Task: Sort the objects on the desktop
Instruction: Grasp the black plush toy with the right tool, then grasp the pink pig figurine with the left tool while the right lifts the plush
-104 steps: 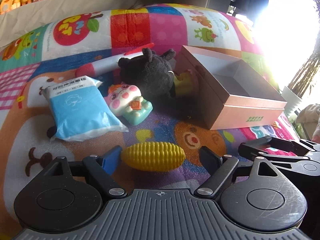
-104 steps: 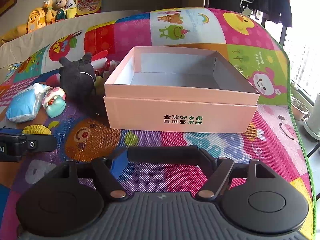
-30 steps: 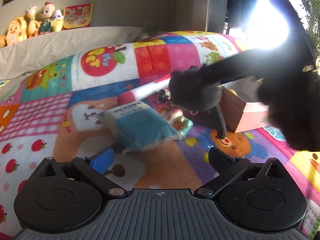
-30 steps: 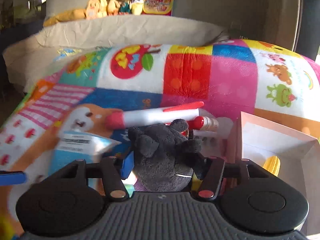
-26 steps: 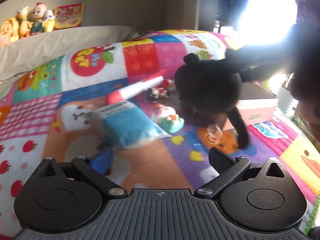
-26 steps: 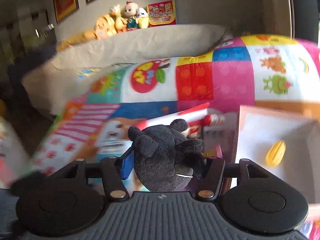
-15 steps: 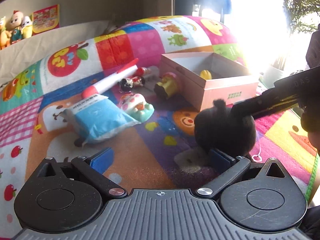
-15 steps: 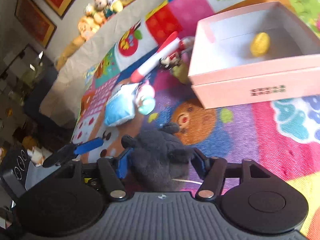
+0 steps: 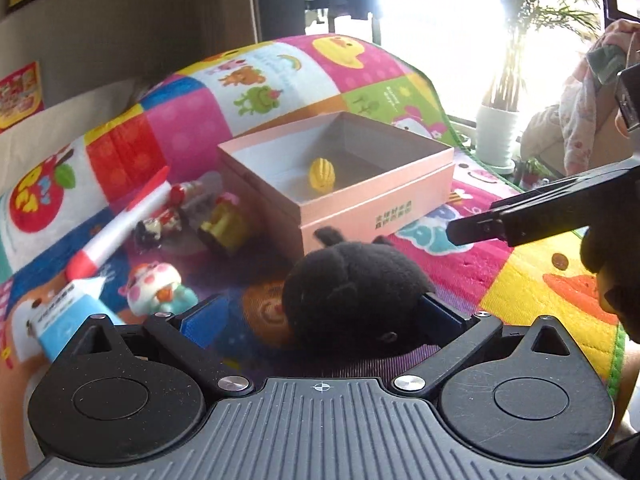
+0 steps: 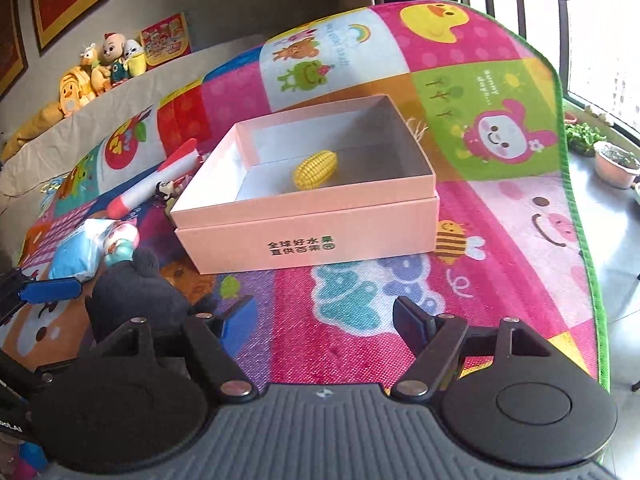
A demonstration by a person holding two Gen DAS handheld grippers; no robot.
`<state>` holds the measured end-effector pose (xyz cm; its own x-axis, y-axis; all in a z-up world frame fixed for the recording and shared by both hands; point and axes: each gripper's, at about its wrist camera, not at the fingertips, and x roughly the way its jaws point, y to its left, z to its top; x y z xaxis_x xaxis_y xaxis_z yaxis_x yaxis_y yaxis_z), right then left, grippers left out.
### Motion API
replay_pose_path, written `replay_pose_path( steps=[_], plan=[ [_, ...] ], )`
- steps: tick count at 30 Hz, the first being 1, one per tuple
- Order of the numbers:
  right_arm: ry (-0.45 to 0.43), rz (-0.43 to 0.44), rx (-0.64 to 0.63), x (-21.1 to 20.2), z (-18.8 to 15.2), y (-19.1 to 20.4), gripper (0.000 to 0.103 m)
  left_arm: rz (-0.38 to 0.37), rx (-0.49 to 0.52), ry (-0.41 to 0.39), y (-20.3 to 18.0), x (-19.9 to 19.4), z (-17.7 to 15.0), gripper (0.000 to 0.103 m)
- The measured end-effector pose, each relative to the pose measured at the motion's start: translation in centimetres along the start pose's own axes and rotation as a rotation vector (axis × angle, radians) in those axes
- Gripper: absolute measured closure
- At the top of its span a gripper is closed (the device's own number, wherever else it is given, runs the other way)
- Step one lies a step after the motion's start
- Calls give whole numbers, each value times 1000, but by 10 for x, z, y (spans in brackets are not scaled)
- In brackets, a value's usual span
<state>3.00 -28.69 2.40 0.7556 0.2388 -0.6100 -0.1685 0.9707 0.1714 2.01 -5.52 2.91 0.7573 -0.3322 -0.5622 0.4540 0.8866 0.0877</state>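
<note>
Here the left gripper [image 9: 320, 316] has its fingers spread around the fuzzy black plush toy [image 9: 352, 284] lying between them, while the right gripper [image 10: 324, 320] gapes empty beside it.

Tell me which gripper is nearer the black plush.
Left. The left gripper has its jaws on either side of the plush; the right gripper is open beside it, off to the plush's right.

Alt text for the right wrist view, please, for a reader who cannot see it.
The right gripper is open over a colourful play mat, facing a pink box that holds a yellow toy corn. A black plush toy sits at lower left, out of its grasp.
</note>
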Motion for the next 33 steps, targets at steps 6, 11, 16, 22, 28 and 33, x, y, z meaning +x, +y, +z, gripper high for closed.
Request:
replay_pose_path(
  steps=[6,11,16,22,28,33],
  plan=[
    [-78,111,-115,-26,-6,14,17,108,62,-34,13,7,27,0],
    [-83,183,-235,-21,-7,49,15,186,7,-31,41,3,32,0],
    [-63,266,-256,11,5,91,7,206,-64,-26,61,0,31,0],
    [-51,236,-374,49,3,143,19,211,-127,-39,76,-9,27,0],
    [-19,234,-294,38,9,128,36,230,-244,-51,98,-30,14,0],
    [-30,224,-185,3,4,84,36,131,-299,-4,93,-21,0,0]
  ],
)
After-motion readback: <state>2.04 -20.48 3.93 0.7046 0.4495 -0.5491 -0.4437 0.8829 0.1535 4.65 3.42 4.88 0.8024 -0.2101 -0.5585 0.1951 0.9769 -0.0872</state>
